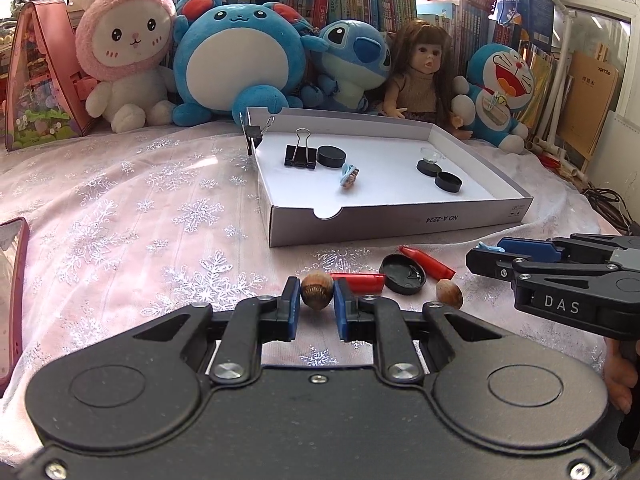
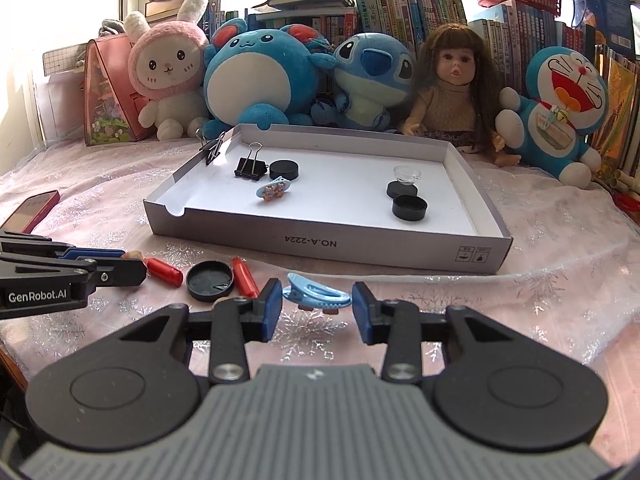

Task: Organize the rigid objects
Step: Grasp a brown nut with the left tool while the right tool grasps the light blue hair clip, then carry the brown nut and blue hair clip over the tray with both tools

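Observation:
My left gripper [image 1: 317,300] is shut on a brown nut [image 1: 317,290], low over the snowflake cloth. A second nut [image 1: 449,295], a black lid [image 1: 402,274] and two red pieces [image 1: 362,281] lie just beyond it. My right gripper [image 2: 316,304] is shut on a light blue hair clip [image 2: 316,295], its pads against both ends. The grey cardboard box [image 2: 320,244] lies behind, holding a black binder clip [image 2: 250,168], black discs [image 2: 409,207], a patterned hair clip [image 2: 274,190] and a small clear piece [image 2: 406,174]. Another binder clip [image 2: 212,146] grips the box's left rim.
A row of plush toys [image 1: 240,60] and a doll [image 1: 420,72] sits behind the box, with books behind them. A phone in a red case [image 2: 34,210] lies at the left. A pink toy case [image 1: 40,80] stands at the far left. Cables lie at the right edge.

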### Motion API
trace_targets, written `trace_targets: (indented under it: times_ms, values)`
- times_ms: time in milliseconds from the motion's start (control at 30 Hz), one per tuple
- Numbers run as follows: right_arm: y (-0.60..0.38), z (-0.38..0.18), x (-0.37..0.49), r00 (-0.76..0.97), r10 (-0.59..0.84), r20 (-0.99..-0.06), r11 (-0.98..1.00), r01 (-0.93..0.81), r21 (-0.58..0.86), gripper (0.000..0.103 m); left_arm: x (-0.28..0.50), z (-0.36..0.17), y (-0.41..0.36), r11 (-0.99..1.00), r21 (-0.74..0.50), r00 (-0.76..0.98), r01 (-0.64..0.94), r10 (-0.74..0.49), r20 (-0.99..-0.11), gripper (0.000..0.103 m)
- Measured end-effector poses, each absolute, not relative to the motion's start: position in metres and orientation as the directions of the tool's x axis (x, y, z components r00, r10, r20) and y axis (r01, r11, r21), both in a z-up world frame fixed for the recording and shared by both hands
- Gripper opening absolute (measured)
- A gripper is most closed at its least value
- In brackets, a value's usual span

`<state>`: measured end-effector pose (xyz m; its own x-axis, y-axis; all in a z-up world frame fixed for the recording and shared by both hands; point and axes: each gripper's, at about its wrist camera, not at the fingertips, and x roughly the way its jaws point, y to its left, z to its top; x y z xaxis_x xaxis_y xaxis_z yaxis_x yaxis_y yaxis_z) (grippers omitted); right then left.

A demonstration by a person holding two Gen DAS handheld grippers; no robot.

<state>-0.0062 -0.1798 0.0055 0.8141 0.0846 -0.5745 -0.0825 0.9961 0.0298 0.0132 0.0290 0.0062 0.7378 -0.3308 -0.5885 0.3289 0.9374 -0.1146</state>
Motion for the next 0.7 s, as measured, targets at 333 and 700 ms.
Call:
trace_targets:
  times_ms: [333,700]
  values:
    - [-0.198,0.01,-0.001,0.828,0.04,-0.559,0.999,-0.033,0.023,0.044,0.021,0.015,0.019,0.949,-0.085,0.754,0.304,-0.294,-0.587,0.018]
    - [-0.215,0.022,0.011,0.848,0.017,-0.53,1.0,-0.017,0.005,0.044,0.042,0.039,0.004,0.951,-0.058,0.785,0.305,-0.285,-0.549,0.018]
